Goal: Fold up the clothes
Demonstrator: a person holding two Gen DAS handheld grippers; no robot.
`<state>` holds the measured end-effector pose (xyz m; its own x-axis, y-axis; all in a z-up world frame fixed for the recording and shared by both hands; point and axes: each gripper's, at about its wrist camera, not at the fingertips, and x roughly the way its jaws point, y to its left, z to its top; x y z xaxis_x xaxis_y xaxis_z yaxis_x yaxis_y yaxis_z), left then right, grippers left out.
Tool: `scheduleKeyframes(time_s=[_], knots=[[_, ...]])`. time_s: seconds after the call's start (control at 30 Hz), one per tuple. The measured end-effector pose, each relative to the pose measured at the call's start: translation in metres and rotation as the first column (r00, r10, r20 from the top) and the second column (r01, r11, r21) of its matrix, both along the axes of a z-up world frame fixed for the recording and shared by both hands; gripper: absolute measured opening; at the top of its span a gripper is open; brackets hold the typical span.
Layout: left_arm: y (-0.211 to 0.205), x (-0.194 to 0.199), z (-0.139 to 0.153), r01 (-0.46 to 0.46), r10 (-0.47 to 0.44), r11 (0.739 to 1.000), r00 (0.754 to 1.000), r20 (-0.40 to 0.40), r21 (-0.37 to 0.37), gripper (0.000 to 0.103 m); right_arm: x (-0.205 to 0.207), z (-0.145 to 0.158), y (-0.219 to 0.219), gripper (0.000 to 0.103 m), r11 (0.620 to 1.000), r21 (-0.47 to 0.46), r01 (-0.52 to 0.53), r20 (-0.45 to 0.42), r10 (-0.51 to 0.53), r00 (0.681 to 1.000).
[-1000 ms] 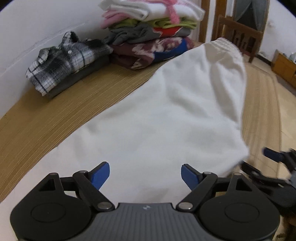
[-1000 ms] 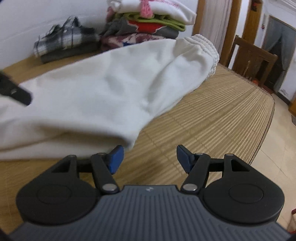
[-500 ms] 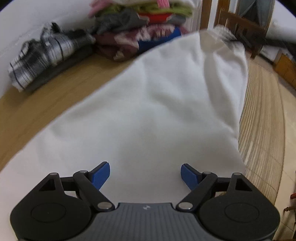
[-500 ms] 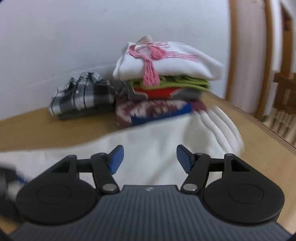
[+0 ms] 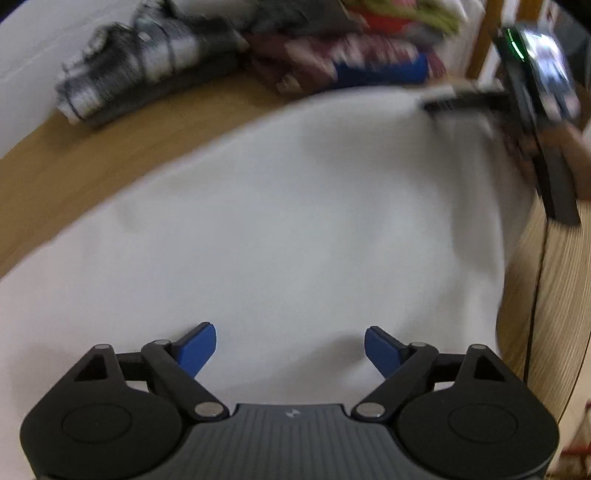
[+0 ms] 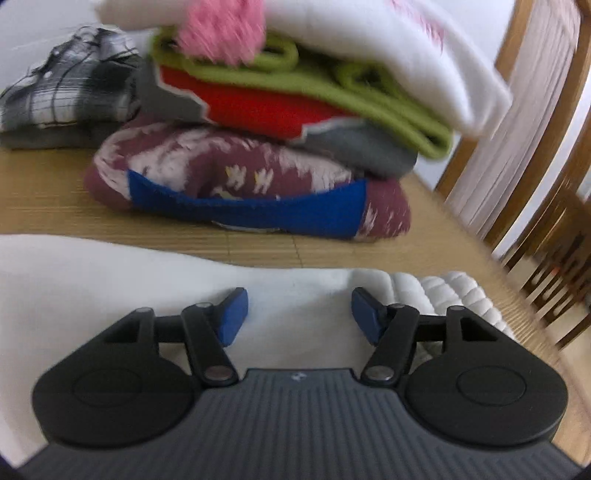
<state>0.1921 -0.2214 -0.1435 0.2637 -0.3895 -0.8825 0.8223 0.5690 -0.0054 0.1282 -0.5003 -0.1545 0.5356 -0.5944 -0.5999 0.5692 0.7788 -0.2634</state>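
Left wrist view: left gripper (image 5: 290, 345) over white sweatpants (image 5: 280, 221) spread flat on bamboo mat (image 5: 122, 147); jaws wide apart, just opened a touch further, pads clear of cloth, nothing gripped. Right gripper (image 5: 461, 99) blurred at garment's far end.

Right wrist view: right gripper (image 6: 299, 314) above elastic waistband (image 6: 454, 291); jaws parted about halfway, nothing clamped. Stack of folded clothes (image 6: 280, 122) beyond, plaid shirt (image 6: 66, 92) beside it. No containers visible.

Desk (image 6: 258, 251) surface is covered by a woven bamboo mat. A white wall (image 6: 44, 22) stands behind it. Wooden chair (image 6: 546, 229) with a slatted back stands at the desk's right edge, with a wooden door frame (image 5: 484, 40) beyond.
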Motion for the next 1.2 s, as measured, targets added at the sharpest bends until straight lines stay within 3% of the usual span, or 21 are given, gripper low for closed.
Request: scheduleKeyframes(time_s=[0.13,0.23,0.27,0.33,0.4,0.57,0.73,0.83,0.97,1.0,1.07,1.2], knots=[[0.002,0.042,0.008,-0.132,0.136,0.989,0.989,0.058,-0.059,0.090,-0.017,0.021,0.007,0.065,0.998,-0.016,-0.054,0.070,0.055,0.996],[0.005,0.074,-0.008,-0.220,0.221,0.975,0.970,0.100,-0.013,0.090,-0.008,-0.007,0.002,0.065,0.999,-0.034,-0.025,-0.002,0.025,1.000],[0.007,0.082,-0.016,-0.243,0.240,0.970,0.964,0.113,0.011,0.090,-0.008,-0.018,-0.006,0.065,0.999,-0.017,-0.036,0.011,0.036,0.999],[0.019,0.093,-0.027,-0.274,0.272,0.962,0.958,0.092,0.012,0.099,-0.009,-0.025,-0.012,0.065,0.999,-0.017,-0.037,0.051,0.038,0.998],[0.030,0.099,-0.030,-0.304,0.303,0.953,0.951,0.053,0.005,0.096,-0.004,-0.017,-0.001,0.065,0.998,-0.054,-0.024,0.017,0.025,1.000],[0.071,0.091,-0.014,-0.317,0.315,0.949,0.944,0.098,0.005,0.092,-0.022,0.013,0.048,0.066,0.998,-0.055,-0.017,0.051,0.020,0.998],[0.155,0.103,0.008,-0.362,0.346,0.931,0.912,0.221,0.036,0.092,-0.046,0.040,0.146,0.067,0.987,0.033,-0.158,0.124,0.153,0.980],[0.217,0.122,0.016,-0.407,0.378,0.912,0.885,0.271,0.055,0.093,-0.043,0.040,0.235,0.067,0.944,0.103,-0.313,0.141,0.298,0.944],[0.309,0.160,0.000,-0.472,0.426,0.872,0.862,0.275,0.130,0.092,-0.016,0.033,0.372,0.069,0.855,0.099,-0.508,0.138,0.494,0.858],[0.330,0.169,-0.004,-0.486,0.443,0.863,0.860,0.253,0.138,0.094,-0.008,0.031,0.403,0.069,0.833,0.101,-0.544,0.138,0.530,0.837],[0.378,0.181,-0.006,-0.504,0.486,0.859,0.857,0.171,0.087,0.097,0.011,0.029,0.451,0.069,0.783,0.144,-0.605,0.163,0.585,0.795],[0.430,0.195,0.006,-0.518,0.517,0.855,0.856,-0.029,-0.040,0.097,0.057,0.028,0.521,0.069,0.684,0.204,-0.700,0.165,0.681,0.713]])
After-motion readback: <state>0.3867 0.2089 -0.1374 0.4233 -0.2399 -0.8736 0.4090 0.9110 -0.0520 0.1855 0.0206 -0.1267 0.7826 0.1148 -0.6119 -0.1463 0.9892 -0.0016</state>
